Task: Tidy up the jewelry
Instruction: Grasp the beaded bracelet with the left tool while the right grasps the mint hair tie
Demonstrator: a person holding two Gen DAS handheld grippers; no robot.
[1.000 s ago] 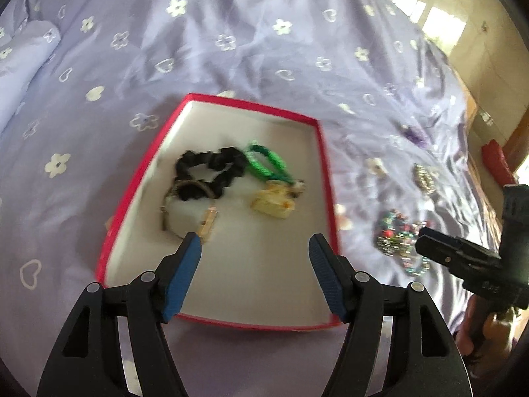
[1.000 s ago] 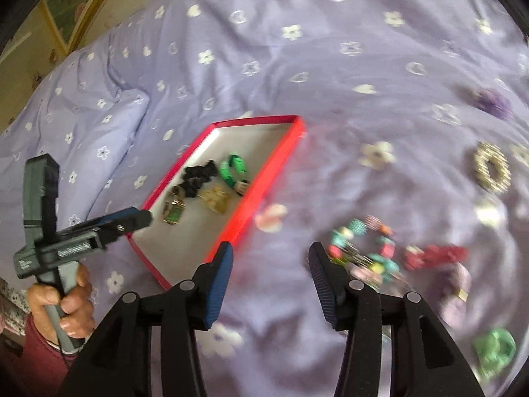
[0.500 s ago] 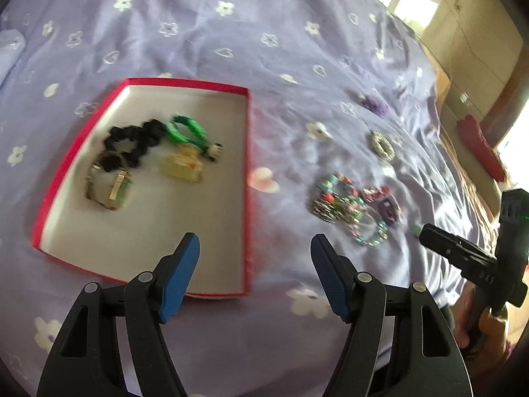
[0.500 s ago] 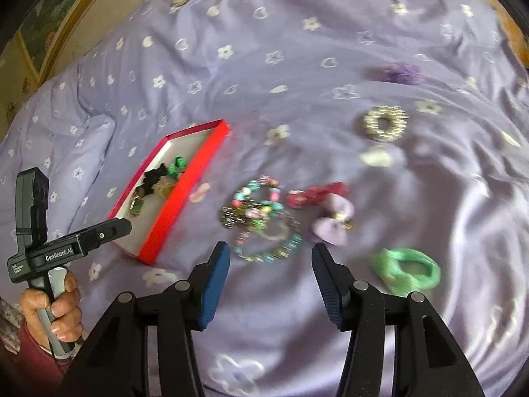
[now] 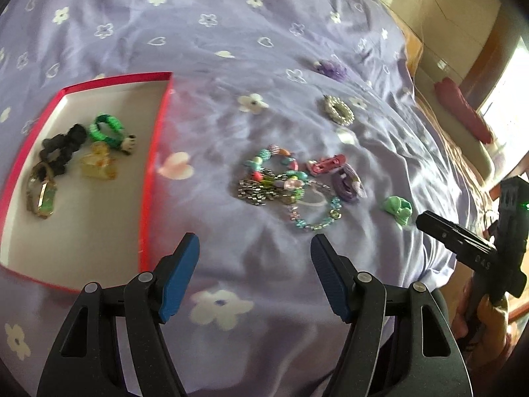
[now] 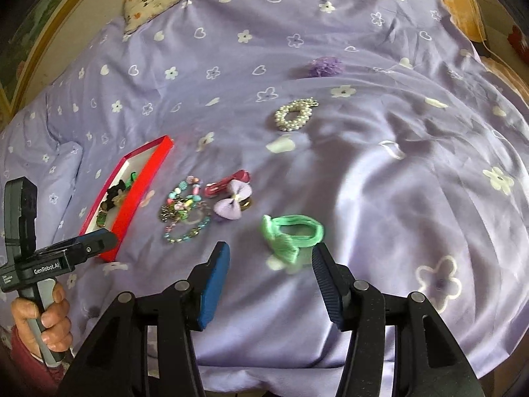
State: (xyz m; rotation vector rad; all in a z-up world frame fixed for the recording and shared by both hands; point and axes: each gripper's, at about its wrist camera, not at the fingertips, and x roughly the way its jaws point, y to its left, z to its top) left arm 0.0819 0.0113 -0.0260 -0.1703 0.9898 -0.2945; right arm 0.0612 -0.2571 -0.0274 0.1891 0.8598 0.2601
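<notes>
On the lilac flowered bedspread (image 6: 380, 198), both grippers hovered with fingers spread wide, holding nothing. Just beyond the right gripper (image 6: 269, 261), almost between its fingertips, lay a mint green hair tie (image 6: 291, 233). Farther left sat a heap of beaded bracelets (image 6: 183, 211), a lilac bow (image 6: 231, 205) and a pink clip (image 6: 226, 182). The left gripper (image 5: 254, 254) pointed toward that same heap, well short of it. At far left, a red tray (image 5: 155, 152) held a black scrunchie (image 5: 61, 147) and a green bracelet (image 5: 105, 129).

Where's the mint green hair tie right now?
On the bedspread, just ahead of the open right tongs in the right wrist view: the mint green hair tie lies right of the lilac bow.
</notes>
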